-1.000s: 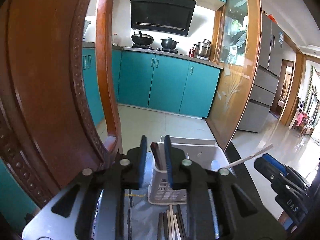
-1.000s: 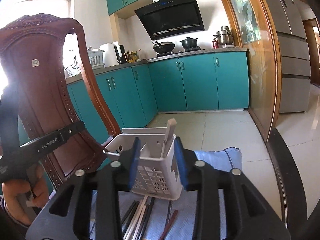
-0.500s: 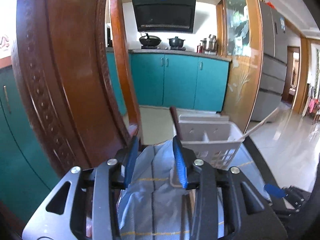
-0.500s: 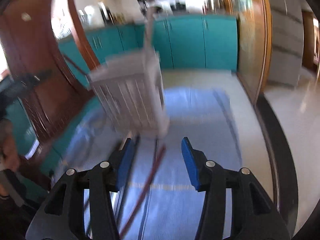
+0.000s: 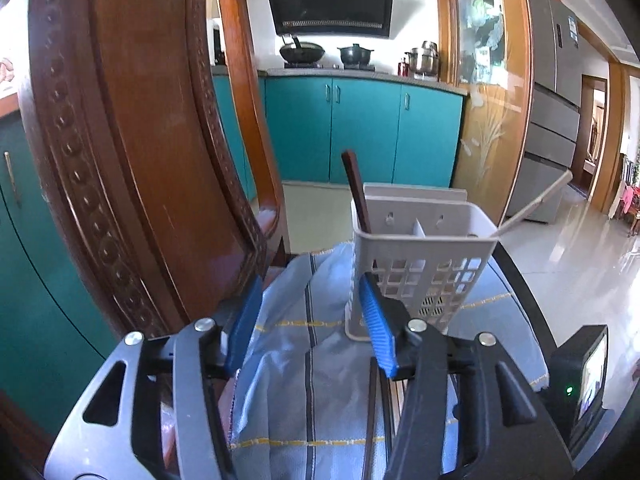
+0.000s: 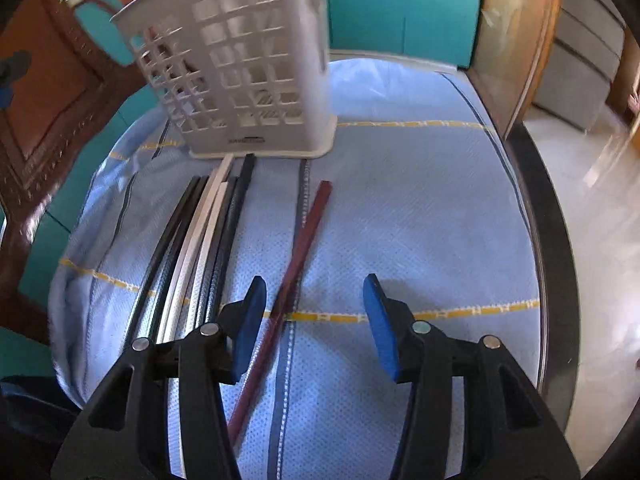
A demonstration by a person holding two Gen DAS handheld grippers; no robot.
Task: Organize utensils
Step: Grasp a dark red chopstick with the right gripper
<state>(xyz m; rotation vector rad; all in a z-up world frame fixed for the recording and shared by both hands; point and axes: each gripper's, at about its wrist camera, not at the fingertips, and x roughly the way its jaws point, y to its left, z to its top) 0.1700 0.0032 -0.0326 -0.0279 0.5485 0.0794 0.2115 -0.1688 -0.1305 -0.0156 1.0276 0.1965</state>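
Observation:
A white slotted utensil basket (image 5: 420,248) stands on the blue cloth (image 5: 308,380). A dark red chopstick (image 5: 356,192) stands in it and a white chopstick (image 5: 536,204) leans out to the right. My left gripper (image 5: 312,312) hovers just short of the basket, its jaws opening with only cloth below them. In the right wrist view the basket (image 6: 240,72) is at the top. My right gripper (image 6: 316,300) points down at the cloth, its jaws closing slightly and gripping nothing. A loose dark red chopstick (image 6: 296,264) lies under them beside the left pad. Several black and white chopsticks (image 6: 200,240) lie further left.
A carved wooden chair back (image 5: 132,140) rises close on the left. The table's dark rim (image 6: 548,240) curves along the right, with the tiled floor beyond it. Bare cloth (image 6: 420,220) lies to the right of the red chopstick. The right hand's device (image 5: 580,380) shows at the left wrist view's lower right.
My left gripper opened, left the dark red chopstick standing in the basket and drew back. My right gripper dropped and tipped down from the basket to the chopsticks on the cloth.

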